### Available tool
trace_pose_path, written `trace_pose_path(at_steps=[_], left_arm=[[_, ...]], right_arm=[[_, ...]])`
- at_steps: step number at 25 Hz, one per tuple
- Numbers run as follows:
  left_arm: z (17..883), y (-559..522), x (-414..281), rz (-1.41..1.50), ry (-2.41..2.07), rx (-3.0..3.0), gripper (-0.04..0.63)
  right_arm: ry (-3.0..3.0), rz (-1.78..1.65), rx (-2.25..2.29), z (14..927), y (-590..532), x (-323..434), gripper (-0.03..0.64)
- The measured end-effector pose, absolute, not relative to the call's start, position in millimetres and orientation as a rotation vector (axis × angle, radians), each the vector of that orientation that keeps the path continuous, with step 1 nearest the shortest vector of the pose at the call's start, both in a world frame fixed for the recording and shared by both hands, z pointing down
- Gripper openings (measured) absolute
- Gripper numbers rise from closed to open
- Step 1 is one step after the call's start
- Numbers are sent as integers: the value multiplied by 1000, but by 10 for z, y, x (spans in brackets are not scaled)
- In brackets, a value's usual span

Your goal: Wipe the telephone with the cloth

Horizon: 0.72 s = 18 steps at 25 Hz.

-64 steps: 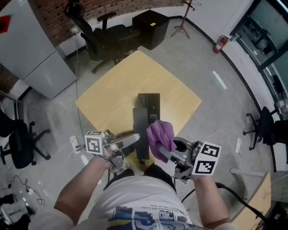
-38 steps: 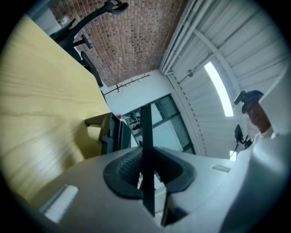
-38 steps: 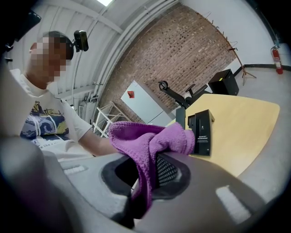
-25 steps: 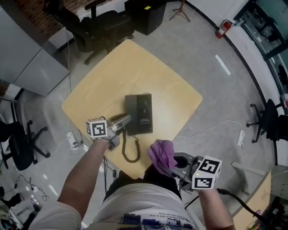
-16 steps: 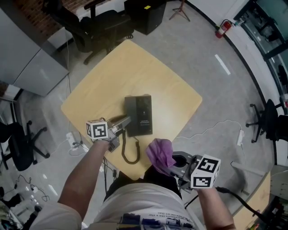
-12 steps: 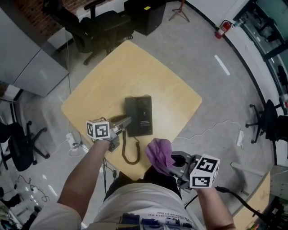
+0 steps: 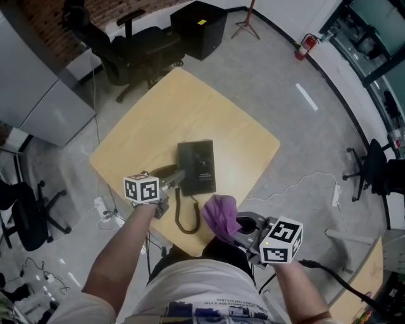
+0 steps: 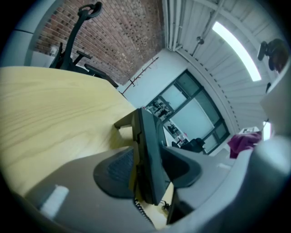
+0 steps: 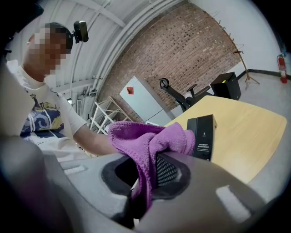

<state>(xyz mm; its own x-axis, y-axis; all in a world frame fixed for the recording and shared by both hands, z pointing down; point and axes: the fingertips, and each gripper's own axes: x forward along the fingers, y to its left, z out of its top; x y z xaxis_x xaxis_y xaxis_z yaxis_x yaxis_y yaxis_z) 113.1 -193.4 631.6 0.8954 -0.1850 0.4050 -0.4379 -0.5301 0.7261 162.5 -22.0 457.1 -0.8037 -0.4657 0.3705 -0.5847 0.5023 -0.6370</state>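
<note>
A black telephone (image 7: 201, 166) lies on the yellow wooden table (image 7: 190, 107), its coiled cord (image 7: 183, 218) trailing to the near edge. In the left gripper view the handset (image 8: 148, 154) stands edge-on between the jaws. My left gripper (image 7: 177, 178) sits at the handset's near end; its jaws have just been opening and stand open around it. My right gripper (image 7: 235, 226) hangs off the table's near edge, shut on a bunched purple cloth (image 7: 218, 214). In the right gripper view the cloth (image 9: 150, 141) drapes over the right gripper (image 9: 152, 170), with the telephone (image 9: 202, 136) beyond it.
Black office chairs (image 7: 149, 47) and a black box (image 7: 199, 19) stand beyond the table's far corner. A grey cabinet (image 7: 38, 82) is at the left. A white cable (image 7: 297, 183) runs over the floor at the right, near another chair (image 7: 373, 174).
Earlier the handset was held up against the cloth; now it lies on the telephone. The right gripper with the cloth has drawn back off the table. The left gripper's cube has rolled slightly.
</note>
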Motion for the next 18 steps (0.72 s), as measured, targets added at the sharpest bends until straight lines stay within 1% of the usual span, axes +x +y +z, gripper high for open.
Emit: trace_pose_path(at_steps=[8, 13, 15, 18], left_arm=[[5862, -1645, 731, 282, -380, 2239, 208], [5382, -1151, 386, 155, -261, 2334, 162], [5279, -837, 237, 179, -228, 2382, 138], [5153, -402, 92, 272, -187, 2496, 77]], right_arm=[[-2483, 960, 1062, 4719, -164, 1475, 44], [-2356, 738, 1105, 4849, -43, 1205, 44], [-2361, 739, 1152, 4850, 20, 1096, 44], [-2345, 723, 1202, 4854, 131, 1010, 44]])
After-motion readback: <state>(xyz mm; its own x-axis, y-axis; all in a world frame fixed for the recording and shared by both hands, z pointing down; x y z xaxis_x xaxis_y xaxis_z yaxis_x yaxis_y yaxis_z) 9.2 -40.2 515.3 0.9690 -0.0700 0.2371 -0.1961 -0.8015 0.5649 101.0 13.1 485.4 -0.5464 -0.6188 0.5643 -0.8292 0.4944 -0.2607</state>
